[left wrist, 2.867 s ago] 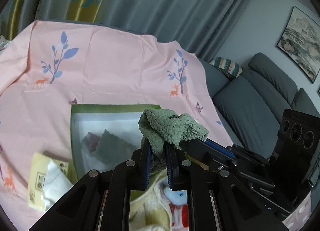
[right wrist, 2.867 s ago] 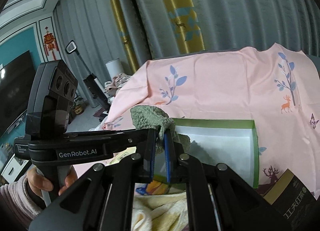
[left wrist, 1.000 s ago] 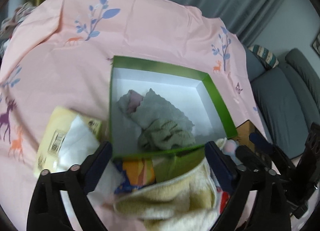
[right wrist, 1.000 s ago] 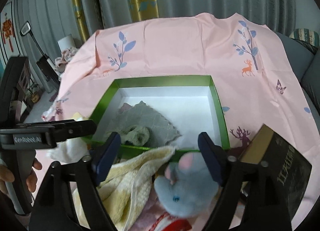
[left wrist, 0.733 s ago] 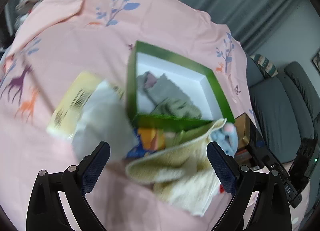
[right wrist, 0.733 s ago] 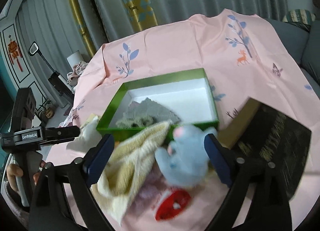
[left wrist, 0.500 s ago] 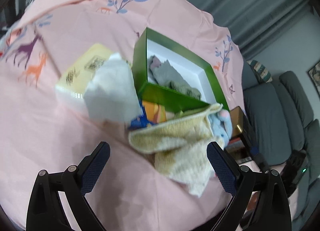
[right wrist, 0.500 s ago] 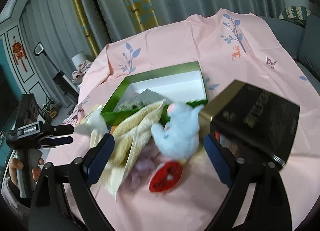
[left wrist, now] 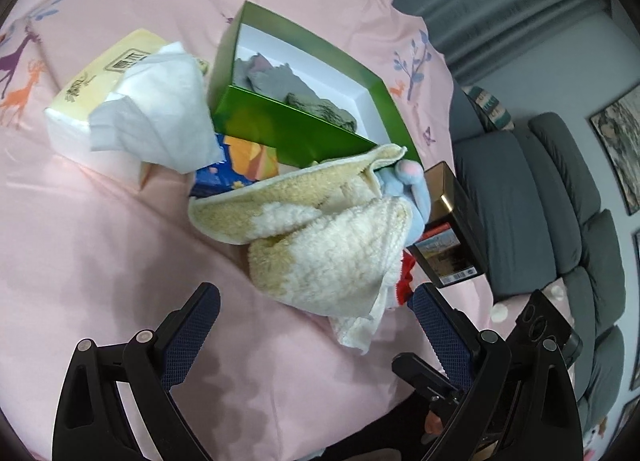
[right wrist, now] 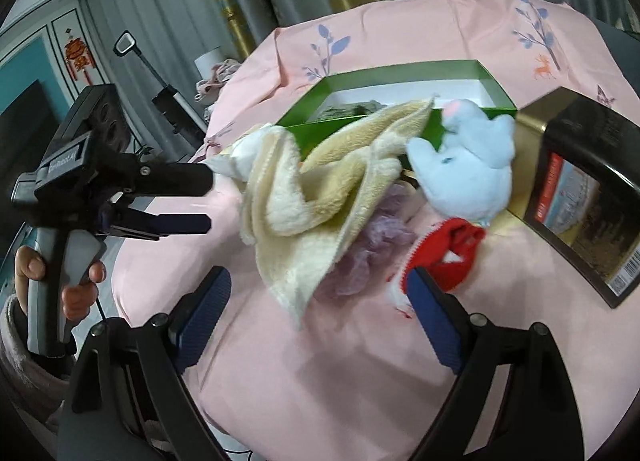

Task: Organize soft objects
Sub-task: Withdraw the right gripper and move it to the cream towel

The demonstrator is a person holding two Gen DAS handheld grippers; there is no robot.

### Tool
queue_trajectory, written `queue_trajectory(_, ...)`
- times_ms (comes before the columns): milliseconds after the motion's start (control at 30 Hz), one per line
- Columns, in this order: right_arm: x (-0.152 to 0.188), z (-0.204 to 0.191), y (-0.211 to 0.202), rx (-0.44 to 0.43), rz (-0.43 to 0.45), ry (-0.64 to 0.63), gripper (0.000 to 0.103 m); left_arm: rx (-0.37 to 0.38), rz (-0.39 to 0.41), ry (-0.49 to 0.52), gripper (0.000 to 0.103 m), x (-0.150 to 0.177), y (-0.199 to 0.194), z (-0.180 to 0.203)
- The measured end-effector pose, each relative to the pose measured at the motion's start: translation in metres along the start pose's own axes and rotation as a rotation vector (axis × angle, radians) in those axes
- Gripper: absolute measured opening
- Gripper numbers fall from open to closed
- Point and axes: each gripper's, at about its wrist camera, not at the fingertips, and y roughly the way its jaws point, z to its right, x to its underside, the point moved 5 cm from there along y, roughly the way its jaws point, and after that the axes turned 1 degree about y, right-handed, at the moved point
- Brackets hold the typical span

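- One big pink tablecloth (left wrist: 100, 241) with deer and tree prints covers the whole table, everything sits on it.
- Green box (left wrist: 280, 129) with a white inside is next, and there's already a grey-green cloth (left wrist: 280, 81) lying in it.
- Cream fleece towel (left wrist: 328, 245) is crumpled right in front of the box, its top edge leaning on the box's near wall.
- Dark tin (right wrist: 580, 189) stands to the right of the pile.
- Tissue pack (left wrist: 104, 81) sits left of the box, a white tissue sticking out of it.
- Blue plush toy (right wrist: 468, 165) is wedged between towel and tin, a red sock (right wrist: 448, 253) just below it.
- Left gripper (left wrist: 314, 319) hangs wide open above the towel's lower edge, nothing in it.
- Right gripper (right wrist: 318, 295) is spread wide too and grips nothing, with the towel's corner and the sock just ahead of its tips.
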Motion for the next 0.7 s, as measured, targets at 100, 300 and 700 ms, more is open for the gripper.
queue_trajectory(100, -0.004, -0.001, 0.002, 0.003, 0.012, -0.008, 0.087, 0.001, 0.004, 0.018, 0.097, -0.006, 0.002, 0.007)
queue_trajectory(300, -0.012, -0.005, 0.006, -0.015, 0.022, -0.028, 0.084, -0.014, 0.009, 0.079, 0.097, -0.016, 0.011, 0.024)
queue_trajectory(700, -0.017, -0.005, 0.028, -0.049, 0.007, -0.018, 0.068, -0.110, -0.014, 0.169, 0.097, -0.028, 0.033, 0.037)
